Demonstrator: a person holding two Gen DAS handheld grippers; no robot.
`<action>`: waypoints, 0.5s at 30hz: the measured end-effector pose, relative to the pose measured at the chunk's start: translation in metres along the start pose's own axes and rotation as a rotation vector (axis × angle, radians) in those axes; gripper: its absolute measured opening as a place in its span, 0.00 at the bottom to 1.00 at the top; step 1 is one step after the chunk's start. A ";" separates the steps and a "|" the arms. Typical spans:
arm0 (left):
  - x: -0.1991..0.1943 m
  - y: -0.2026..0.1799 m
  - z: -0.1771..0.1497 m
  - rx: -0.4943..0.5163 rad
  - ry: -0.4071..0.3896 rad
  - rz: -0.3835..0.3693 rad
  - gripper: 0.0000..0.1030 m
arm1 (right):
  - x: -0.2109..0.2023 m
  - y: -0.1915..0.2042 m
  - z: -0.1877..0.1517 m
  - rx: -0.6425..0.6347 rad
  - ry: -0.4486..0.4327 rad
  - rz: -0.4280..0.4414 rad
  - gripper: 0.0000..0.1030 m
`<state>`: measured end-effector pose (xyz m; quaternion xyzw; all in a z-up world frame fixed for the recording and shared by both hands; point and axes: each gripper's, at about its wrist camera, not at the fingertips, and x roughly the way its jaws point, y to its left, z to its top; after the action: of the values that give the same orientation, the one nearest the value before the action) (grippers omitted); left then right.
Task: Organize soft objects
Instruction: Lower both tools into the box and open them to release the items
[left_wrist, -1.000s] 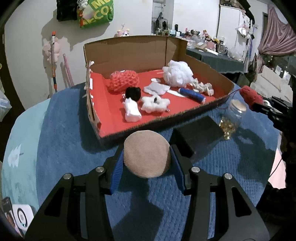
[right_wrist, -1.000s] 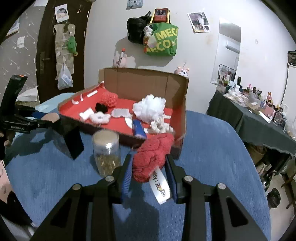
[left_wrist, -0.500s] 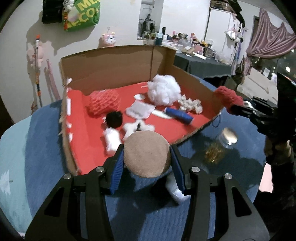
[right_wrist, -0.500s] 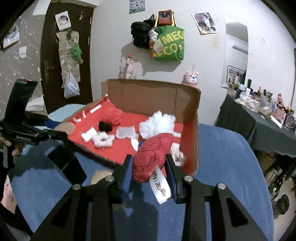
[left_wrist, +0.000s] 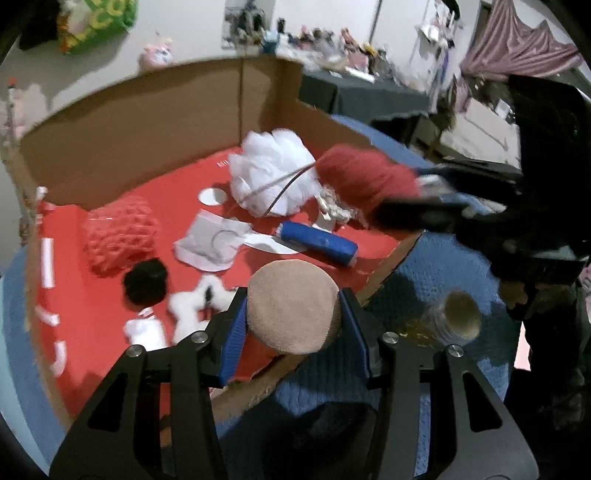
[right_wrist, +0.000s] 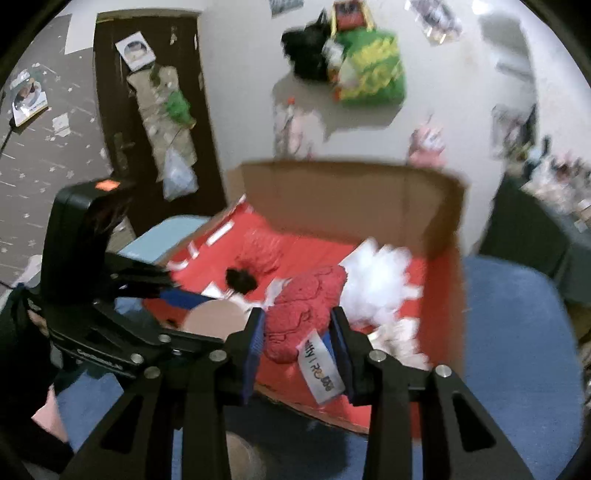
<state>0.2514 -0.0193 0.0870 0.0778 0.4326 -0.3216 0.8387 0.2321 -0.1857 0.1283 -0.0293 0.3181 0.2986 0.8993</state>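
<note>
The cardboard box (left_wrist: 122, 122) with a red floor stands on the blue cloth (right_wrist: 517, 332). Above its near edge, the left gripper (left_wrist: 293, 314) is clamped on a tan round sponge (left_wrist: 293, 310). The right gripper (right_wrist: 297, 336) squeezes a red knitted toy (right_wrist: 303, 306) over the box, beside the white puff (right_wrist: 380, 280).

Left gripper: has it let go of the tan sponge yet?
No, the left gripper is shut on the tan sponge, holding it over the near edge of the cardboard box.

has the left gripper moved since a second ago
Yes. The left gripper, shut on the tan ball, went forward from the blue cloth to over the box front edge.
</note>
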 end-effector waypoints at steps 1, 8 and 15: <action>0.006 0.002 0.003 0.003 0.021 -0.012 0.45 | 0.009 -0.002 0.000 0.004 0.027 0.016 0.37; 0.032 0.017 0.014 0.003 0.107 -0.063 0.45 | 0.054 -0.020 -0.002 0.050 0.187 0.150 0.37; 0.052 0.026 0.017 0.015 0.172 -0.066 0.45 | 0.077 -0.022 -0.003 0.034 0.281 0.154 0.37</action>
<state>0.3004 -0.0309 0.0530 0.0972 0.5029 -0.3443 0.7869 0.2901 -0.1647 0.0772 -0.0311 0.4473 0.3540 0.8208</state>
